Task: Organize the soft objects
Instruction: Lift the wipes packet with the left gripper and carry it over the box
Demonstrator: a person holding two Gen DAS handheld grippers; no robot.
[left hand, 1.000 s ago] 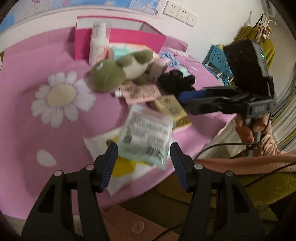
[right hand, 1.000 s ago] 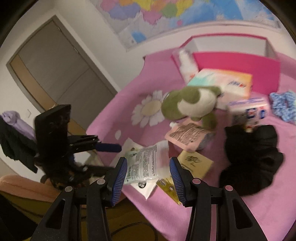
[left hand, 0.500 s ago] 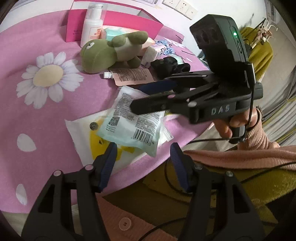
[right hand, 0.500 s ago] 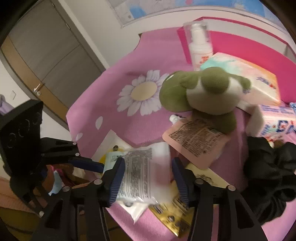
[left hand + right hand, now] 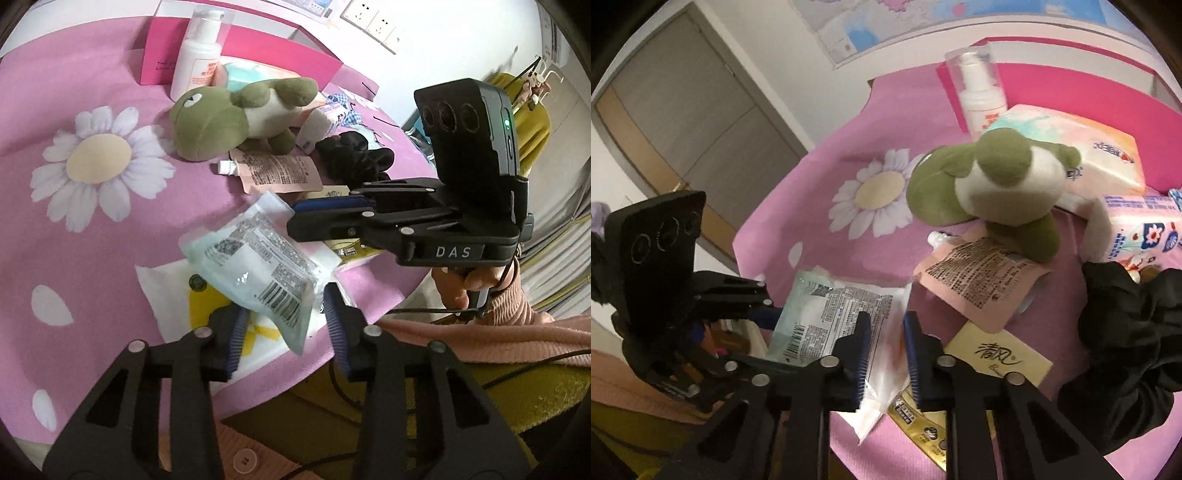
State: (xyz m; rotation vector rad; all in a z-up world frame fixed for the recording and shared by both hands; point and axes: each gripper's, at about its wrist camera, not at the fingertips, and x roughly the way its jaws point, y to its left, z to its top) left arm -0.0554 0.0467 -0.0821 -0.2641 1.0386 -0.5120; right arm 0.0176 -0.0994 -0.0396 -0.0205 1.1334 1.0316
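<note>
A clear plastic packet with a pale green printed label (image 5: 258,264) lies at the near edge of the pink flower cloth (image 5: 55,229). My left gripper (image 5: 284,328) is open with its fingers on either side of the packet's near end. My right gripper (image 5: 884,354) has closed in on the packet's white edge (image 5: 827,317) from the other side; its jaws are narrow around the plastic. It also shows in the left wrist view (image 5: 314,218). A green plush frog (image 5: 236,110) lies further back.
Behind the frog stand a white pump bottle (image 5: 199,51), a pink box (image 5: 258,48) and a tissue pack (image 5: 1071,147). A pink pouch (image 5: 280,173), a black scrunchie (image 5: 1126,350), a yellow packet (image 5: 1001,358) and a gold sachet (image 5: 919,417) lie nearby.
Both grippers moved in on the packet. The right gripper's jaws narrowed from wide open to closed around the packet's edge. The left gripper advanced so its fingers flank the packet.
</note>
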